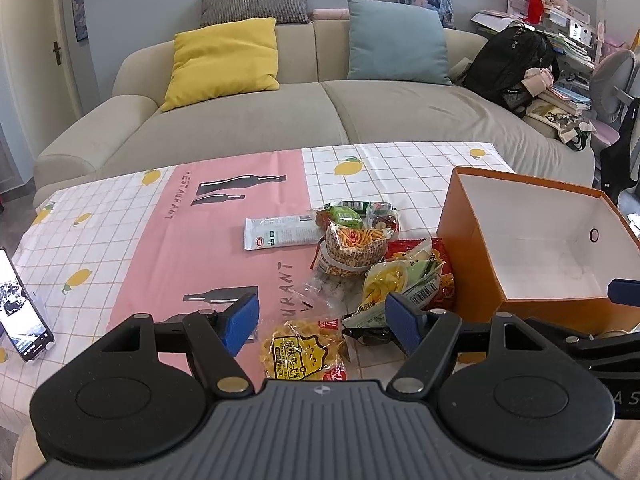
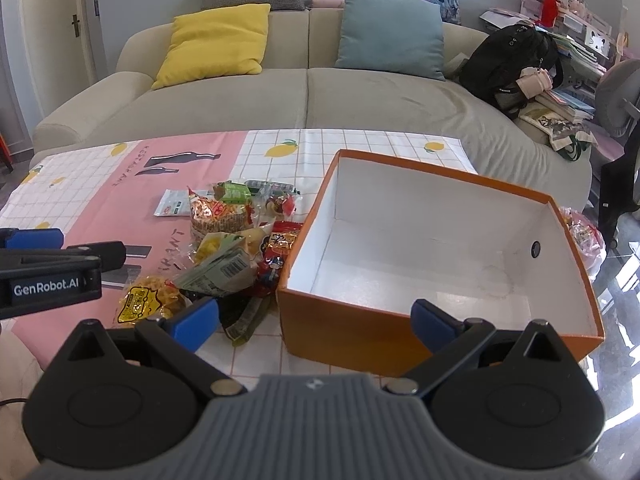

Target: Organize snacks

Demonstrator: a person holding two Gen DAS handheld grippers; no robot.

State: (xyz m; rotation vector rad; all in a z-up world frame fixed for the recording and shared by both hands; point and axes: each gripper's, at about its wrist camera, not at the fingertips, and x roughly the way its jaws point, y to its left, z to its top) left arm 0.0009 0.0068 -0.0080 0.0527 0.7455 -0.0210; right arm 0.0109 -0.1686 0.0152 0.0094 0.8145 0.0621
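A pile of snack packets (image 1: 360, 256) lies on the table, left of an empty orange box (image 1: 532, 248) with a white inside. A yellow waffle packet (image 1: 302, 350) lies nearest, between the blue pads of my open left gripper (image 1: 322, 324), which holds nothing. A white flat packet (image 1: 280, 232) lies at the pile's far left. In the right wrist view the pile (image 2: 236, 236) is left of the box (image 2: 440, 256). My right gripper (image 2: 314, 322) is open and empty, hovering at the box's near left corner. The left gripper's side (image 2: 52, 272) shows at the left.
A pink and white checked cloth (image 1: 160, 240) covers the table. A phone (image 1: 20, 308) leans at the left edge. A beige sofa (image 1: 280, 112) with cushions and a black backpack (image 1: 508, 64) stands behind. A bag of snacks (image 2: 580, 232) lies right of the box.
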